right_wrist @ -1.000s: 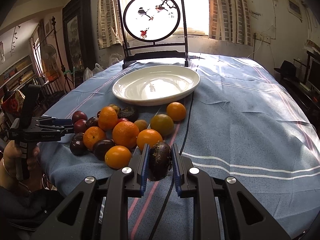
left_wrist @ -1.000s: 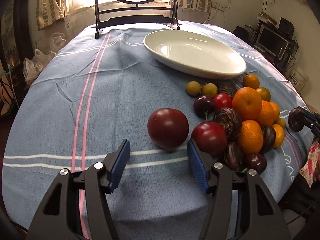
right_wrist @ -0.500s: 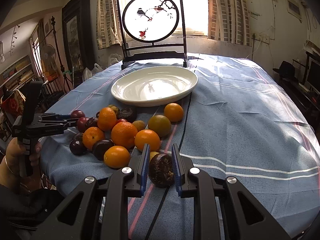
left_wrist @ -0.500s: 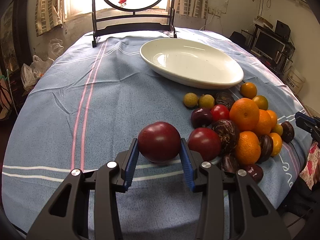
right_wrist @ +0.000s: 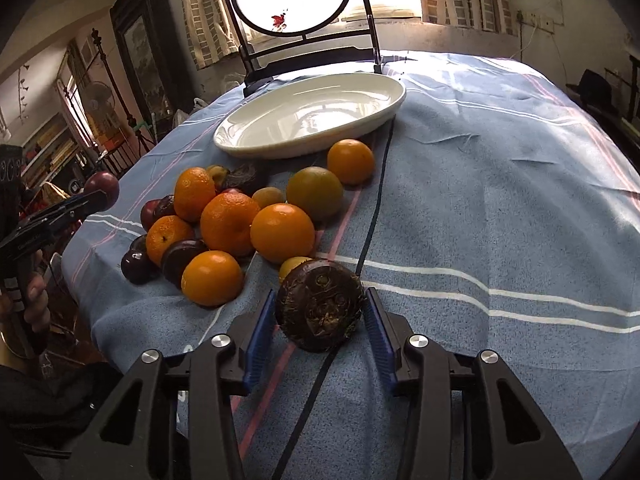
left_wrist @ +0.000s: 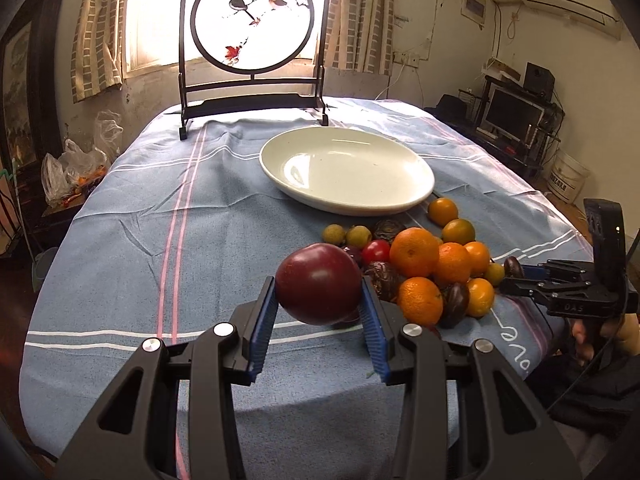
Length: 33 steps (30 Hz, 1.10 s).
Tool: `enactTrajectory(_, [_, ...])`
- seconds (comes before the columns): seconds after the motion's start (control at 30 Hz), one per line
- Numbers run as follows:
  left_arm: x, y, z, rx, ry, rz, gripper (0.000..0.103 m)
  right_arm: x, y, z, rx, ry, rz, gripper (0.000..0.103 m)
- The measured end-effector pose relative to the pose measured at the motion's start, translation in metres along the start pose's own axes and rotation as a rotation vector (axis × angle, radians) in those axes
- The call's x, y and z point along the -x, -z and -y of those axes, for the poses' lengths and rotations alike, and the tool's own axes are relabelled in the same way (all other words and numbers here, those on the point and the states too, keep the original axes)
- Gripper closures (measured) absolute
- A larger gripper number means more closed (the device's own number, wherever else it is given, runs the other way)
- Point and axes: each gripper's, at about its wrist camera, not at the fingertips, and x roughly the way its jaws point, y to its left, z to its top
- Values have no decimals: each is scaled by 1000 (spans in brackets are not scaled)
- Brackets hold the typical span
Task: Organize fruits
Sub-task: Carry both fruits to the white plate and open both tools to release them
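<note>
Left hand-held gripper (left_wrist: 319, 312) clamped on a large, round, dark red plum (left_wrist: 318, 289), blue pads pressed to both its sides, fruit lifted clear of the blue striped cloth (left_wrist: 168, 216) covering the worktop. Right hand-held gripper (right_wrist: 320, 322) just sprung apart around a dark brown, wrinkled, disc-shaped fruit (right_wrist: 320, 305), now resting on the cloth between the blue pads with a sliver of space on either side. Beside it, a loose heap of bright orange mandarins (right_wrist: 230, 229), smaller purple plums (right_wrist: 138, 266) and a few yellow-green fruits (right_wrist: 315, 191), touching one another. Behind the heap, an oval white ceramic dish (right_wrist: 308, 118) with nothing in it, its near rim just beside the farthest orange fruit. At the far end of the worktop, a black-framed round screen painted with birds (left_wrist: 253, 20), backlit by the curtained window. At the edge of each view, the opposite gripper in a person's hand.
</note>
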Motion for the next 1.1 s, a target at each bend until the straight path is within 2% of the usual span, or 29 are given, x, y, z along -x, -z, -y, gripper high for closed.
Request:
enactTrajectory(0.13, [0, 0, 6, -6, 16, 0, 63, 15, 1, 3, -25, -55, 55, 63])
enactTrajectory(0.33, [-6, -11, 12, -3, 33, -4, 63, 29, -15, 2, -6, -56, 104, 63])
enactTrajectory(0.43, [-16, -29, 16, -11, 46, -13, 63, 35, -42, 2, 4, -62, 133, 63])
enactTrajectory(0.57, [-43, -65, 20, -23, 66, -30, 63, 41, -96, -2, 35, -71, 184, 63])
enactTrajectory(0.63, [-63, -85, 20, -26, 65, -39, 63, 31, -126, -1, 37, -73, 181, 62])
enactTrajectory(0.73, [-102, -111, 17, -4, 82, -75, 63, -5, -161, 1, 41, -61, 133, 62])
enactTrajectory(0.87, [-159, -136, 10, 30, 70, -141, 63, -66, -190, 8, 26, -39, 40, 62])
enactTrajectory(0.97, [-192, -150, 6, 43, 62, -188, 62, -100, -205, 9, 26, -18, 7, 61])
enactTrajectory(1.0, [-198, -154, 4, 47, 64, -193, 57, -107, -209, 6, 38, -4, 11, 60])
enactTrajectory(1.03, [-201, -159, 2, 52, 54, -186, 52, -111, -212, 5, 47, 20, 23, 50])
enactTrajectory(1.07, [-199, -163, -1, 62, 35, -168, 39, -111, -214, 4, 52, 45, 41, 41])
enactTrajectory(1.1, [-195, -167, -5, 77, 20, -148, 31, -108, -214, 4, 55, 62, 65, 40])
